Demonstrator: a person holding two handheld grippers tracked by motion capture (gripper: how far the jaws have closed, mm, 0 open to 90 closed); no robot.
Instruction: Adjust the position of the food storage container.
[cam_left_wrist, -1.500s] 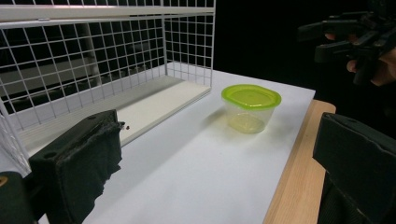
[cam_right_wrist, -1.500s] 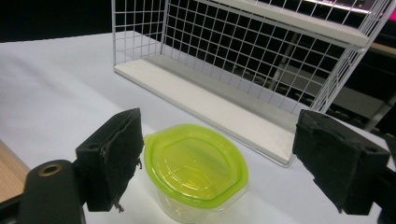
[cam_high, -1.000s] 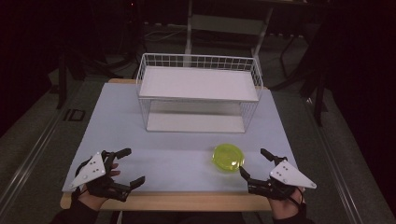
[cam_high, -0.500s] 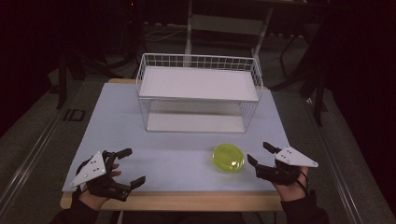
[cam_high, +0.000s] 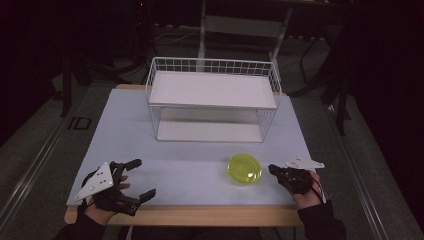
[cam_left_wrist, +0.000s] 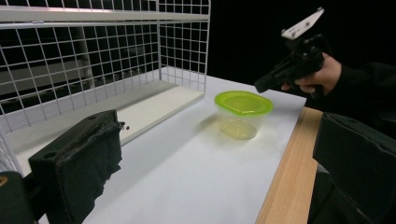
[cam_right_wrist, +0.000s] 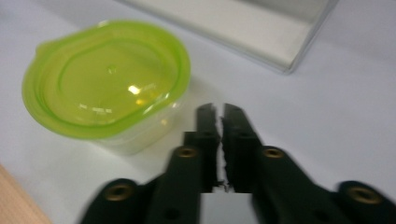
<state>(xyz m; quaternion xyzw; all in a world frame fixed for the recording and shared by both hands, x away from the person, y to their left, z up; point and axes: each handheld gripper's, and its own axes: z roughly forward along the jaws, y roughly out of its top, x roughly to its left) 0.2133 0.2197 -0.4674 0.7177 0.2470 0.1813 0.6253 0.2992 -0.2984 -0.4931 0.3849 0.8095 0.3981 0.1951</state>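
A small clear container with a lime-green lid (cam_high: 244, 169) (cam_left_wrist: 243, 103) (cam_right_wrist: 107, 79) stands on the white table near the front right. My right gripper (cam_high: 271, 169) (cam_right_wrist: 219, 109) (cam_left_wrist: 259, 87) sits just right of it, tips a short way from its side. Its jaws have just been closing and now meet with nothing between them. My left gripper (cam_high: 143, 178) (cam_left_wrist: 215, 126) rests at the front left with its jaws wide open and empty, far from the container.
A white wire rack with two shelves (cam_high: 212, 90) (cam_left_wrist: 93, 70) stands at the middle back of the table; its lower shelf (cam_right_wrist: 261, 28) lies just beyond the container. The wooden table edge (cam_high: 200, 215) runs along the front.
My right gripper has moved left and down toward the container, and its jaws went from wide open to shut. The left gripper has stayed put.
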